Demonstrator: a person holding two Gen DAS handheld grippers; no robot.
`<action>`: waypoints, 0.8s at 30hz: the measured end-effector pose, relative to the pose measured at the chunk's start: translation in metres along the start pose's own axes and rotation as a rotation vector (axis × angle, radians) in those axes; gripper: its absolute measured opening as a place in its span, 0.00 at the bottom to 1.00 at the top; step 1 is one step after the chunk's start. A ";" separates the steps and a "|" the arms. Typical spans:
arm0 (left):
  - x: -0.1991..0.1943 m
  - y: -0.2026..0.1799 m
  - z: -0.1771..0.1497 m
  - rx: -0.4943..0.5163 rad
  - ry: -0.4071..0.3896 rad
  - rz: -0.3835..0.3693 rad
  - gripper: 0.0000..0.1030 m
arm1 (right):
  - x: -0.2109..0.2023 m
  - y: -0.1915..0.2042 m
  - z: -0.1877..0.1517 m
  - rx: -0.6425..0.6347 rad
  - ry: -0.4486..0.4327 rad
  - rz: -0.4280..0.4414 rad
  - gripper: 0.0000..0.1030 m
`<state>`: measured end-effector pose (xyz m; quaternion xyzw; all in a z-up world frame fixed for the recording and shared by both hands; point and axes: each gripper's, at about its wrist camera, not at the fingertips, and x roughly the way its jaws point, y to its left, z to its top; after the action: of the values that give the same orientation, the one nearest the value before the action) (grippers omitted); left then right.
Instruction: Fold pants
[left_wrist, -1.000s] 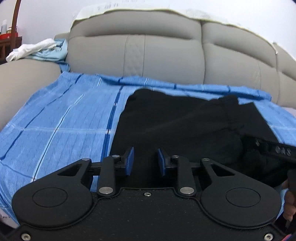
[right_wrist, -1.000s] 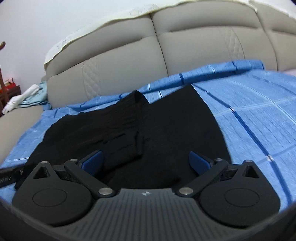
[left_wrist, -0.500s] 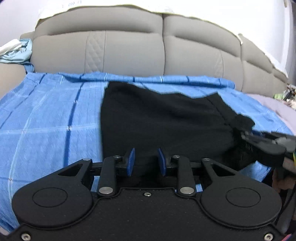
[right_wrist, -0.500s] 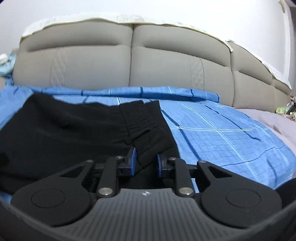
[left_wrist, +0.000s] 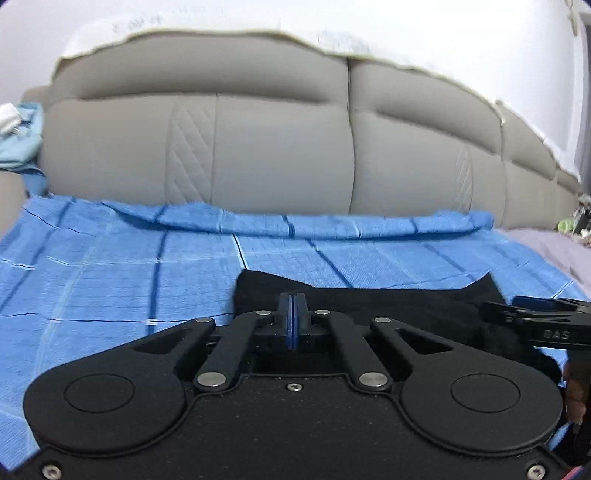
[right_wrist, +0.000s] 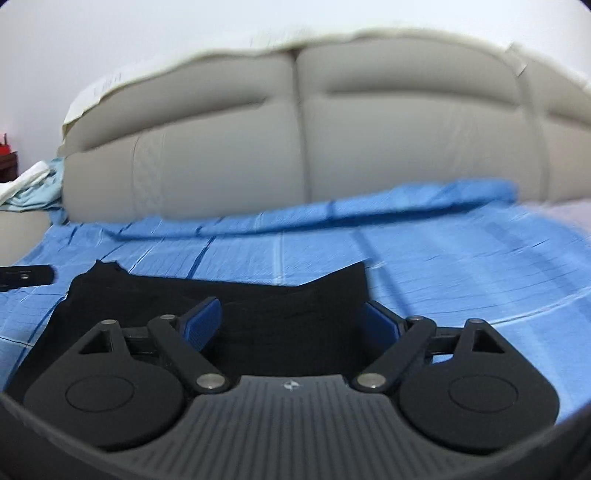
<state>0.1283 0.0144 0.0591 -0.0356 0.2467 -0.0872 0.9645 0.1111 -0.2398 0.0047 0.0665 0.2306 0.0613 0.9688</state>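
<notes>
The black pants (left_wrist: 388, 299) lie folded on the blue checked sheet (left_wrist: 110, 280), low in both wrist views. My left gripper (left_wrist: 292, 321) hovers at the pants' left near corner, its blue pads pressed flat together with no cloth visible between them. My right gripper (right_wrist: 291, 325) stands over the pants (right_wrist: 236, 295), jaws opening wide. The cloth lies under the gap, and the pads do not press on it. In the left wrist view the right gripper (left_wrist: 535, 314) shows at the pants' right end. The left gripper (right_wrist: 26, 277) juts in at the right wrist view's left edge.
A grey padded backrest (left_wrist: 280, 147) rises behind the sheet. A bunched ridge of sheet (left_wrist: 332, 225) runs along its base. Light blue and white cloths (right_wrist: 29, 188) lie on the left armrest. A person's hand (left_wrist: 574, 391) shows at the right edge.
The left jaws went from slightly apart to fully shut. The right jaws let go of the pants' bunched edge and spread wide. Both grippers drew back and the pants sit lower in view.
</notes>
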 end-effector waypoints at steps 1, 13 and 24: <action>0.011 0.000 -0.001 0.001 0.021 0.008 0.01 | 0.014 -0.001 0.001 0.010 0.034 0.019 0.89; 0.090 -0.007 0.003 -0.024 0.064 0.152 0.04 | 0.014 0.002 -0.017 -0.164 -0.085 -0.172 0.46; 0.043 0.015 0.000 -0.039 0.113 0.110 0.43 | 0.007 -0.042 -0.009 -0.056 -0.017 -0.144 0.88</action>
<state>0.1675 0.0208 0.0374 -0.0357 0.3041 -0.0310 0.9515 0.1171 -0.2791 -0.0130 0.0231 0.2249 -0.0028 0.9741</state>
